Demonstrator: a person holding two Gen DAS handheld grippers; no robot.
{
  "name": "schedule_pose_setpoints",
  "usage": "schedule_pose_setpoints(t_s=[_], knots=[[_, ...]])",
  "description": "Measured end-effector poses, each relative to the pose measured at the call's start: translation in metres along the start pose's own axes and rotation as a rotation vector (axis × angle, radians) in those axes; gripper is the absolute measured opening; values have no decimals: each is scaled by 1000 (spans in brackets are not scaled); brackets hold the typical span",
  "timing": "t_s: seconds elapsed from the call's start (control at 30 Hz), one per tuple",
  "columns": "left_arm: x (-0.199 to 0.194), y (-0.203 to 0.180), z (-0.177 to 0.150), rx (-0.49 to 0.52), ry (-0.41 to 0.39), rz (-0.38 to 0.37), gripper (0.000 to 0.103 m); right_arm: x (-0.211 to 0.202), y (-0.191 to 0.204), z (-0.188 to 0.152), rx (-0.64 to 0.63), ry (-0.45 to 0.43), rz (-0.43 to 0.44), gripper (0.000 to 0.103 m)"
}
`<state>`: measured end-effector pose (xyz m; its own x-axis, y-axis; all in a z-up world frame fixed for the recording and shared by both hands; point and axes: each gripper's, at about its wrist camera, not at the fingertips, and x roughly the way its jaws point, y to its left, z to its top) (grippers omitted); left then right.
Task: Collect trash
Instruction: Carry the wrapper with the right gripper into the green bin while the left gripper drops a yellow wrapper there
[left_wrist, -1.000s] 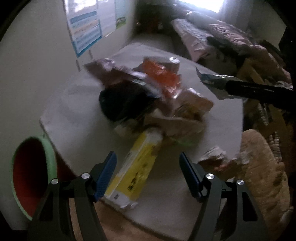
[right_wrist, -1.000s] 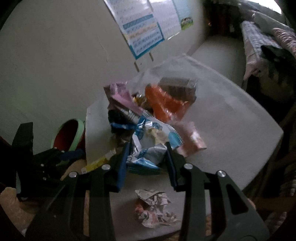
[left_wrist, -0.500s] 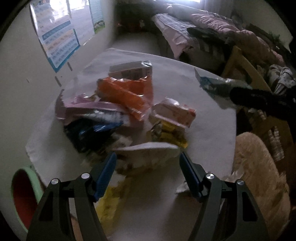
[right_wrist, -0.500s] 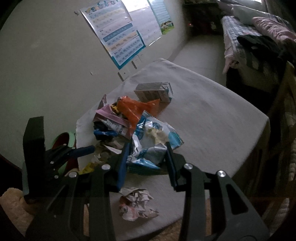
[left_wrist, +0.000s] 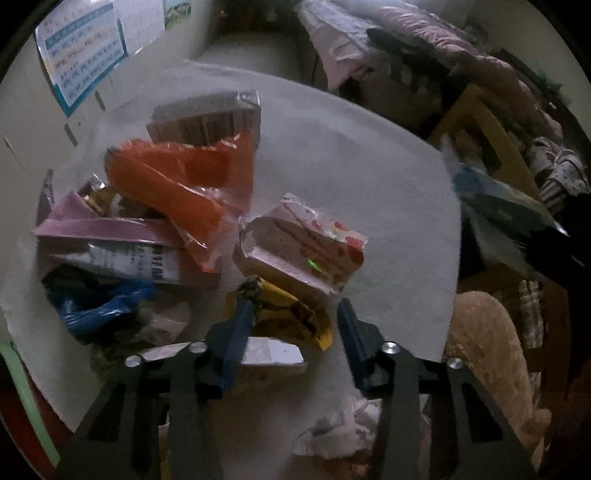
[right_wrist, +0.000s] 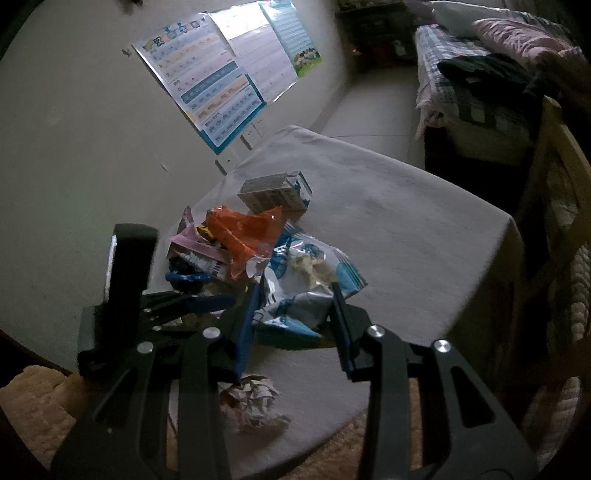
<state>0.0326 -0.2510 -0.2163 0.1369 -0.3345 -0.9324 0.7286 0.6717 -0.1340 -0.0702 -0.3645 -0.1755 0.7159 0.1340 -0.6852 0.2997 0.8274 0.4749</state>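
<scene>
Left wrist view: your left gripper (left_wrist: 295, 317) hangs with fingers spread over the yellow wrapper (left_wrist: 286, 314) at 6 o'clock of the trash pile (left_wrist: 166, 221) on the table (left_wrist: 369, 166). Your right gripper (right_wrist: 293, 310) grips the blue-and-white bag (right_wrist: 306, 280). Picking appears under way; next, lower and close on the wrapper.

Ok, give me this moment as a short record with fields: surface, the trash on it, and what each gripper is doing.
surface: table under a grey cloth
trash pile: orange wrapper, grey carton, pink strawberry-print packet, yellow wrapper, pink wrapper, blue wrapper
apart from pile: crumpled paper ball near the table's front edge
left gripper: open, yellow wrapper between its fingers, not clamped
right gripper: shut on blue-and-white snack bag
background: wall charts
</scene>
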Motion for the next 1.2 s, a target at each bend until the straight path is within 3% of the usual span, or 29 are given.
schedule_pose_setpoints(t_s=[0.13,0.4,0.87,1.0,1.2], knots=[[8,2,-2,-32,16,-8,23,2,-3,-1,10,5,4,37],[-2,9,-9,-80,-16,-42,18,0,0,2,9,2,-1,37],[-104,42,-16,-164,-278,-53,17,-9,33,7,-60,-13,-4,37],[-142,65,-32,-192,-371,-3,17,-7,55,10,-107,-8,13,37],[-184,118,-68,-291,-464,157,17,10,106,10,-211,31,75,37]])
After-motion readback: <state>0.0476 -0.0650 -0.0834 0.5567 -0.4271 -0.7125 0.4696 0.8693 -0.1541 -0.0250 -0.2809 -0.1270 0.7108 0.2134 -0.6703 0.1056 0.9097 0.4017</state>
